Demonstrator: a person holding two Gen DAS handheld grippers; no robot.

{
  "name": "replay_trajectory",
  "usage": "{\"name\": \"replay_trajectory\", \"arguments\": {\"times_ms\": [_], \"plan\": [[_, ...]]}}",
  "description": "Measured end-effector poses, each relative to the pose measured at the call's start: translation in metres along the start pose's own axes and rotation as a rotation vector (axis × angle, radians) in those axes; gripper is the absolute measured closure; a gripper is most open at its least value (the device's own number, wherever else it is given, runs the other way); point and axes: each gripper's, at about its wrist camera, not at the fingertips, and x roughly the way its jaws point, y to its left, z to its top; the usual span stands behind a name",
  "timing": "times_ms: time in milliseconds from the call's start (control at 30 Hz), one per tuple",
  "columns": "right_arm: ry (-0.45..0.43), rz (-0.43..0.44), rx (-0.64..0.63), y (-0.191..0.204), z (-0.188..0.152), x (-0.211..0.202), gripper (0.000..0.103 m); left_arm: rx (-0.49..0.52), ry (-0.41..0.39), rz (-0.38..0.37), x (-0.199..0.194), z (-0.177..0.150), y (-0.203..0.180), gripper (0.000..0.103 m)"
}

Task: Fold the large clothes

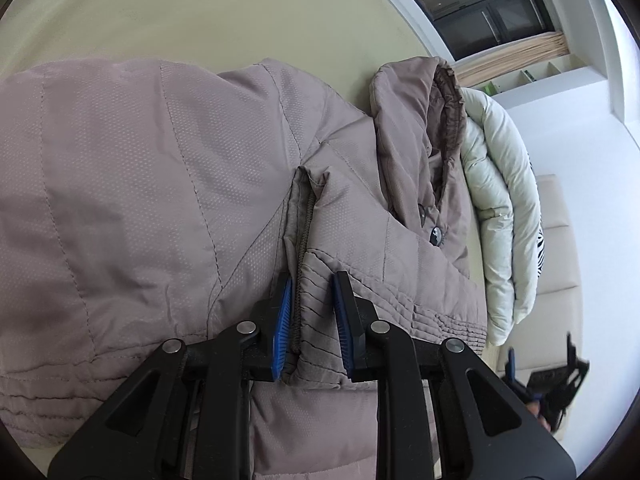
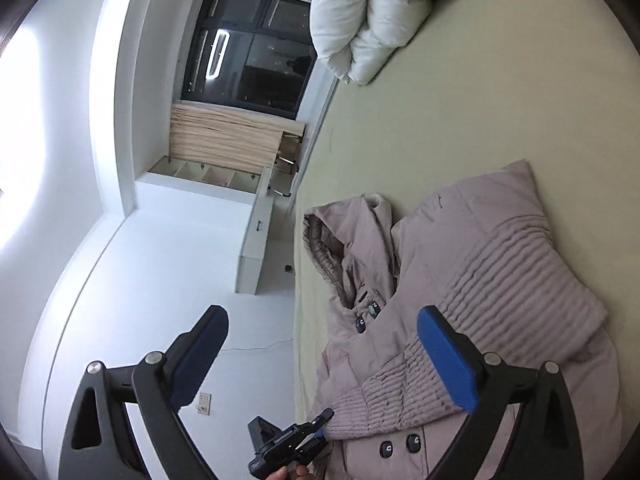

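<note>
Bed [image 2: 480, 100]: jacket [image 2: 500, 280], duvet [image 2: 380, 12].

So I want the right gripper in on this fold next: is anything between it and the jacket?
Nothing visible. The right gripper hangs open above the jacket, with only air between. The left gripper already pinches the ribbed sleeve cuff at the bed's edge.

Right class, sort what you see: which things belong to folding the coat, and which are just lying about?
Job:
padded coat
left gripper, shut on its cuff
right gripper, open

Lying about:
white duvet
bed sheet
</note>
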Motion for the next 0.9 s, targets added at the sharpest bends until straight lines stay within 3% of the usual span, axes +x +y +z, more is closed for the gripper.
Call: {"name": "replay_trajectory", "arguments": {"times_ms": [100,133,200,233,267,300,367,433,500,633,767,900], "plan": [[0.0,-0.207,0.051,-0.048,0.014,0.032,0.007,-0.01,0.01,-0.031,0.001,0.003,0.006,0.082],[0.007,-0.236,0.113,-0.073,0.012,0.036,0.016,-0.015,0.015,-0.045,0.001,0.004,0.008,0.082],[-0.009,-0.216,0.161,-0.099,0.01,0.03,0.034,-0.015,0.023,-0.065,-0.004,0.006,0.012,0.077],[-0.017,-0.189,0.166,-0.101,0.01,0.024,0.034,-0.011,0.018,-0.056,-0.008,0.006,0.013,0.075],[-0.022,-0.172,0.164,-0.099,0.01,0.021,0.034,-0.004,0.002,-0.041,-0.017,0.007,0.014,0.068],[-0.021,-0.169,0.152,-0.097,0.01,0.016,0.034,0.001,-0.021,-0.023,-0.027,0.007,0.016,0.046],[-0.024,-0.196,0.118,-0.087,0.007,0.007,0.032,0.005,-0.104,-0.013,-0.06,0.004,0.021,0.03],[-0.053,-0.225,0.09,-0.071,0.001,-0.007,0.013,0.015,-0.155,-0.023,-0.091,-0.004,0.028,0.03],[-0.081,-0.223,0.069,-0.054,-0.014,-0.018,0.002,0.002,-0.195,-0.019,-0.126,-0.019,0.042,0.03],[-0.01,-0.2,-0.024,-0.018,-0.058,-0.032,0.001,-0.082,-0.324,-0.026,-0.196,-0.064,0.089,0.03],[0.093,-0.152,-0.056,0.001,-0.121,-0.044,0.001,-0.319,-0.456,-0.052,-0.259,-0.128,0.169,0.03],[0.166,-0.127,-0.048,0.006,-0.177,-0.05,0.001,-0.496,-0.52,-0.067,-0.29,-0.182,0.229,0.03]]}}
